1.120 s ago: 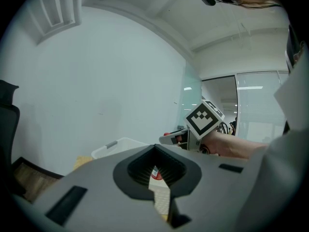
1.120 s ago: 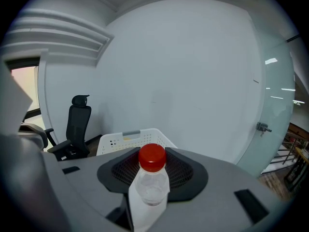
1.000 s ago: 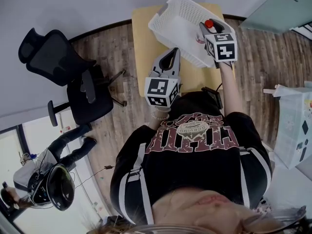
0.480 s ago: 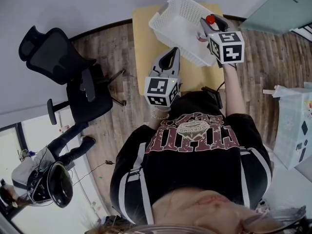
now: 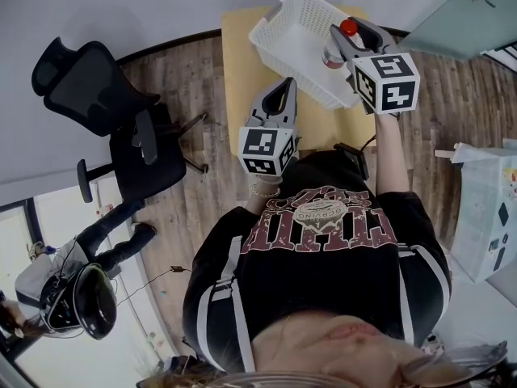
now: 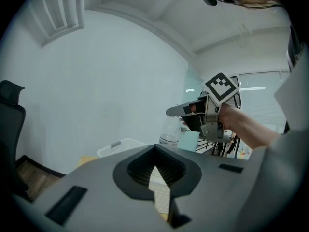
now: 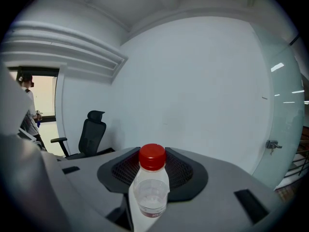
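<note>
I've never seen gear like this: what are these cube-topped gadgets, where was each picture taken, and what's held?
No robot: a person holds a two-fingered grabbing tool in each hand. One picture looks down from a camera on the person's head; the others come from cameras riding on each tool. The right tool grips a clear red-capped bottle over a white basket on a yellow table. The left tool is shut, empty.
</note>
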Demonstrator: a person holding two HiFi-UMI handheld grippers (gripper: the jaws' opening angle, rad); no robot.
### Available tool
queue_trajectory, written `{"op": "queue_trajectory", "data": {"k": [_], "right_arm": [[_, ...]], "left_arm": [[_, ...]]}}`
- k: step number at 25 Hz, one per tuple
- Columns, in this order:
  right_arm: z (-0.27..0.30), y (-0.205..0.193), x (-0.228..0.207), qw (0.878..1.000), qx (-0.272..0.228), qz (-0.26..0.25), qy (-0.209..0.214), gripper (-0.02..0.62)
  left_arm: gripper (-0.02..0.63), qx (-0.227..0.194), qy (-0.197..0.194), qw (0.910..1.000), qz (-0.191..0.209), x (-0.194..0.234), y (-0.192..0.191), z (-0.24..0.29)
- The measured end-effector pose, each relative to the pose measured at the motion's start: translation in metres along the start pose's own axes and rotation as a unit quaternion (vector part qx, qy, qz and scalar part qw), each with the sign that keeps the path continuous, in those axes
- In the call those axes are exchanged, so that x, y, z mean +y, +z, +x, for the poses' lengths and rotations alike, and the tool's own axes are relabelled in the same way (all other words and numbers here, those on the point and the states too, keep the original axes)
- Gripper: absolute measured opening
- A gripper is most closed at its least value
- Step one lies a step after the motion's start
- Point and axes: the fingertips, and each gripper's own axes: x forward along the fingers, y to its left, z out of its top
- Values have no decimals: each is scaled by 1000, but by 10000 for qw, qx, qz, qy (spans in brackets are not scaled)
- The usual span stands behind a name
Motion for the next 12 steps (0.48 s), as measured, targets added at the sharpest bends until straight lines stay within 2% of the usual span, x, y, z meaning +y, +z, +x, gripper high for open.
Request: {"op": "queue_trajectory", "data": {"k": [12], "right_arm": [[-14, 32, 32, 9980, -383, -145, 472, 169]], "left_arm": [[47, -27, 224, 9997, -62, 8, -4, -12]]}}
